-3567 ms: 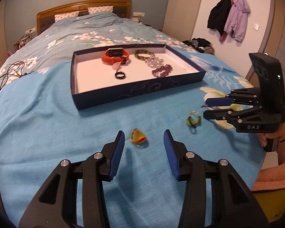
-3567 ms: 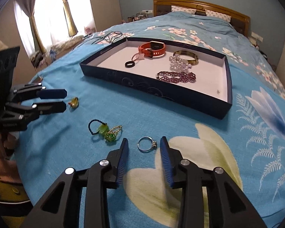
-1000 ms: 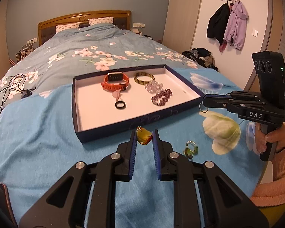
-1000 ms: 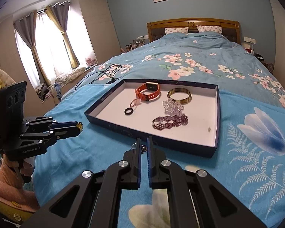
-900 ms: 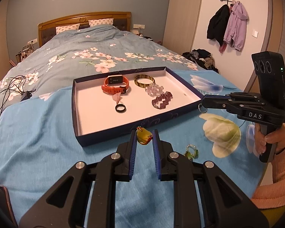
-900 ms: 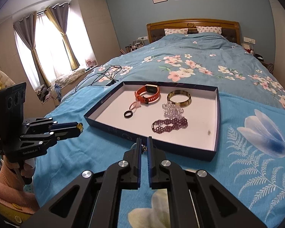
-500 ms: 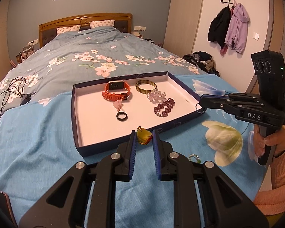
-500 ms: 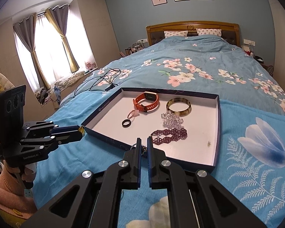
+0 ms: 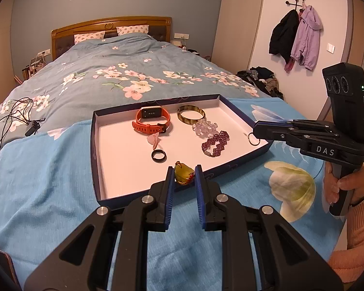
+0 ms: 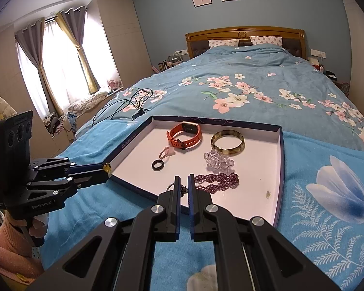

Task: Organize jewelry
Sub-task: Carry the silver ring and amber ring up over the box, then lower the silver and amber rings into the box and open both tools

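Observation:
My left gripper (image 9: 184, 174) is shut on a yellow-green pendant (image 9: 183, 176) and holds it above the near edge of the dark blue tray (image 9: 94, 145). My right gripper (image 10: 184, 183) is shut on a silver ring (image 9: 253, 139), held over the tray's right side (image 10: 280, 169). In the tray lie an orange watch (image 9: 151, 121), a tortoiseshell bangle (image 9: 191, 114), a clear bead bracelet (image 9: 205, 128), a purple bead bracelet (image 9: 216, 143), a black ring (image 9: 159, 156) and a pink piece (image 9: 154, 140).
The tray rests on a blue floral bedspread (image 9: 48, 181). Black cables (image 9: 14, 114) lie on the bed at far left. The headboard (image 9: 109, 24) is at the back. Coats (image 9: 296, 34) hang on the right wall.
Both grippers, first open over a pendant and a ring on the bedspread, closed on them, lifted and moved forward to the tray. The green bead charm has dropped out of view.

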